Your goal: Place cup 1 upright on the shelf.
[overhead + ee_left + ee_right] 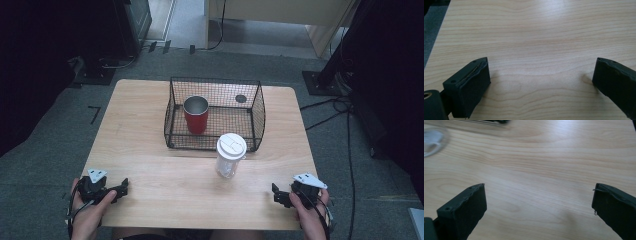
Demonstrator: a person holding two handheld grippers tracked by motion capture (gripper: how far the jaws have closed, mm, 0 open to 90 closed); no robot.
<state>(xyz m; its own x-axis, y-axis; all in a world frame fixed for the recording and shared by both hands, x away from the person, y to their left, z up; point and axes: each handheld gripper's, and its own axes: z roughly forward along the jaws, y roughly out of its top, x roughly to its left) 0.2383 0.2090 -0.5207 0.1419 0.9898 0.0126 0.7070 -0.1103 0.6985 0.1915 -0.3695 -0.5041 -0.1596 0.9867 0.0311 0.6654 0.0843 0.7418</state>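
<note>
A black wire basket (260, 112) stands at the back middle of the wooden table (150, 170), and a red cup (196, 115) with a metal inside stands upright in its left part. Just in front of the basket stands a clear plastic cup with a white lid (230, 155); its base (432, 140) is blurred at the top left of the right gripper view. My left gripper (120, 189) rests at the table's front left corner, jaws wide open over bare wood (539, 67). At the front right corner my right gripper (278, 195) is open too, with nothing between the jaws (539, 202).
A dark round mark (241, 98) lies on the table inside the basket's right part. Grey carpet surrounds the table, with cables (345, 130) on the floor at the right and dark equipment stands (100, 60) behind. Bare wood lies between the two grippers.
</note>
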